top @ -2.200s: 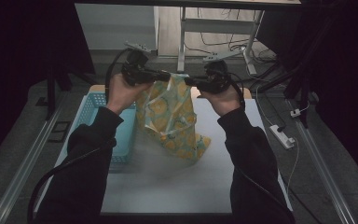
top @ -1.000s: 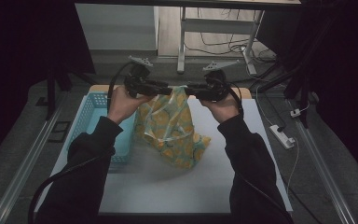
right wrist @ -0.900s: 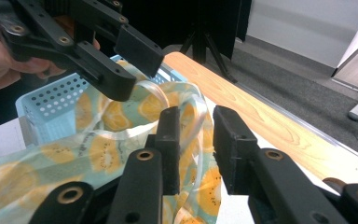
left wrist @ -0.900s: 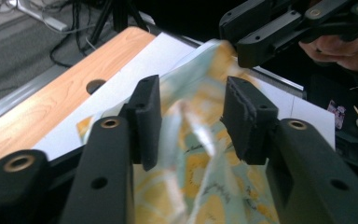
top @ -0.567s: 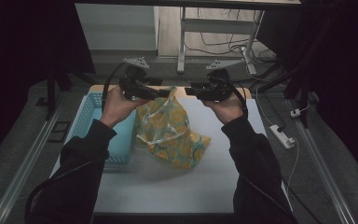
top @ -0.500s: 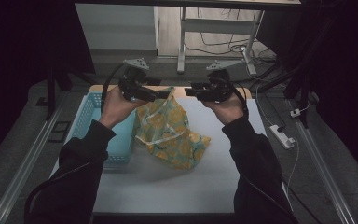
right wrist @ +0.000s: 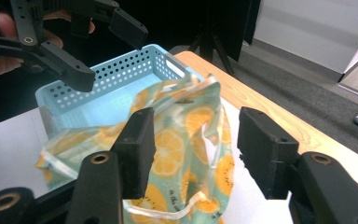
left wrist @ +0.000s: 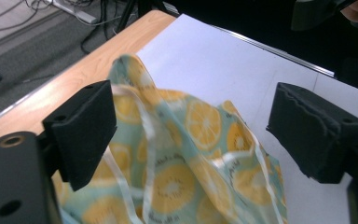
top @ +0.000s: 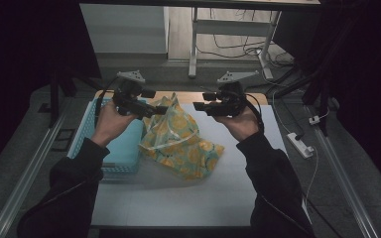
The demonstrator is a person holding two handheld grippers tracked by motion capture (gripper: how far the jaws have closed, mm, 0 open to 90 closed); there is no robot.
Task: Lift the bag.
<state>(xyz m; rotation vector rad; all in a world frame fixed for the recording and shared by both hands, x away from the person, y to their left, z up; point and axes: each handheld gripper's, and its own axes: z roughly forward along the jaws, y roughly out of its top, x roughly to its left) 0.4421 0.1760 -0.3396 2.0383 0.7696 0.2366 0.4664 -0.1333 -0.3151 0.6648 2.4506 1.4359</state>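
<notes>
A bag [top: 181,139] printed with orange slices lies slumped on the white table [top: 188,198], its left edge against the blue basket [top: 124,148], which sits at the table's left side. One corner of the bag stands up as a peak near the table's far wooden edge.

The left gripper [top: 151,106] hovers above the basket's right rim, jaws spread wide; in the left gripper view its pads [left wrist: 81,130] stand apart with the bag below and between them, not pinched. The right gripper [top: 201,106] hovers over the table just right of the peak, jaws also apart. In the right gripper view the bag [right wrist: 177,140] seems to sit beyond the pads, though any contact is hard to judge.
</notes>
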